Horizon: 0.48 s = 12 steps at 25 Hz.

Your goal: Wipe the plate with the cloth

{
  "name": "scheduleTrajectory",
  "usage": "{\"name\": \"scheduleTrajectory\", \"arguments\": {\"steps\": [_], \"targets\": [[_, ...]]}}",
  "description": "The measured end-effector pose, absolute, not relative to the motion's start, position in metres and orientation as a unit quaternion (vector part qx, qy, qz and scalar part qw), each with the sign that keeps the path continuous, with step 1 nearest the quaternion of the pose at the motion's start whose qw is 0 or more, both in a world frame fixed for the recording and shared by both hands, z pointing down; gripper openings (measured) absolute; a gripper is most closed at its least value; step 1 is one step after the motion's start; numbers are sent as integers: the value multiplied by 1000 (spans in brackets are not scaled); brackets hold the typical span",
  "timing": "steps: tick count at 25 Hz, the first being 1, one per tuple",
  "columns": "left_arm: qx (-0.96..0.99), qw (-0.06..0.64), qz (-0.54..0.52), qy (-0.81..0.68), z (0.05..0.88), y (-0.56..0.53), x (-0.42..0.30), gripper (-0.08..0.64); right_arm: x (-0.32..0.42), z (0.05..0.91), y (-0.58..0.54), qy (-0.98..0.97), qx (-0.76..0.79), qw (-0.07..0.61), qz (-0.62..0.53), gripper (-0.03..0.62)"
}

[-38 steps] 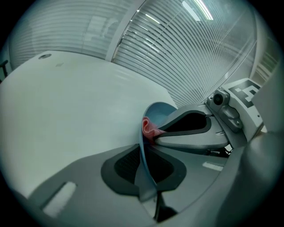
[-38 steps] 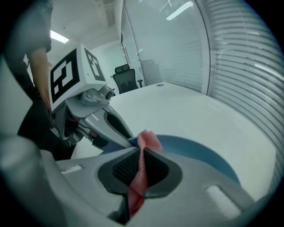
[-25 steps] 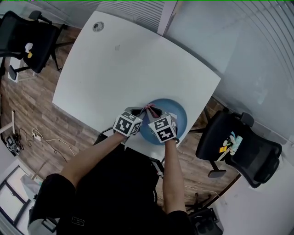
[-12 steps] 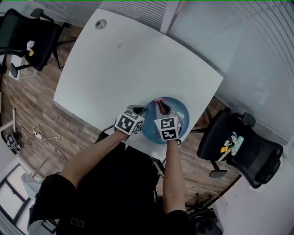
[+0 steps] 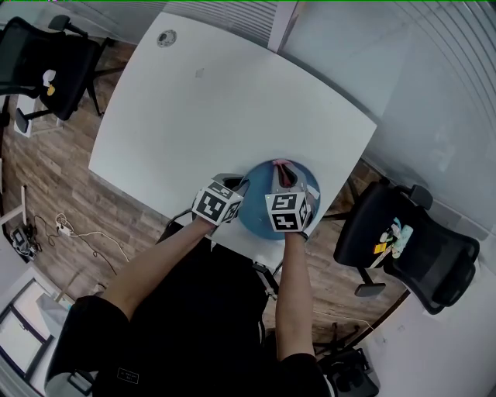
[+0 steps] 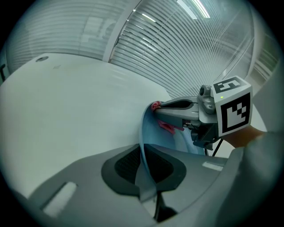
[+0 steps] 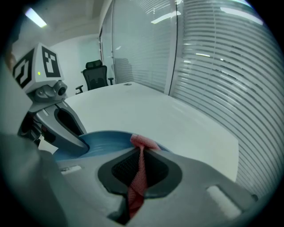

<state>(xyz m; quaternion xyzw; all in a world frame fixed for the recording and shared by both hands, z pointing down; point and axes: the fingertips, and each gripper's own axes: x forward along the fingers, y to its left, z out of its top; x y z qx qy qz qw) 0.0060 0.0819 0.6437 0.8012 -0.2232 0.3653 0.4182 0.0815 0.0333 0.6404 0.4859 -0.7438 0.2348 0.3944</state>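
The head camera is looking steeply down on the desk [image 5: 194,116]; the gripper cameras are facing across it, close, seemingly sharing the plate [image 7: 106,138].

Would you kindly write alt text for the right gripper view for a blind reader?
The right hand-held gripper is shut on a pink cloth at the rim of a blue plate; the left hand-held gripper holds it, white table behind.

A white table [image 5: 209,116] with a round cable grommet [image 5: 166,38] at 11 o'clock stands on a wood-plank floor [image 5: 54,170]. One black office chair [image 5: 43,58] sits at 10 o'clock and a second office chair [image 5: 418,252] at 4 o'clock. Loose cables [image 5: 77,233] lie at 9 o'clock, and slatted blinds [image 5: 232,19] hang at 12 o'clock.
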Motion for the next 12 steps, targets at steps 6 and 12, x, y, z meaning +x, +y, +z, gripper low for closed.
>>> {"name": "scheduleTrajectory", "arguments": {"steps": [6,12], "targets": [[806,408,367,-222,643,85,6,32,103,642,39,-720,493,443,209,20],[804,415,362,-223,644,85,8,31,123,645,46,-699,491,489,177,20]]}}
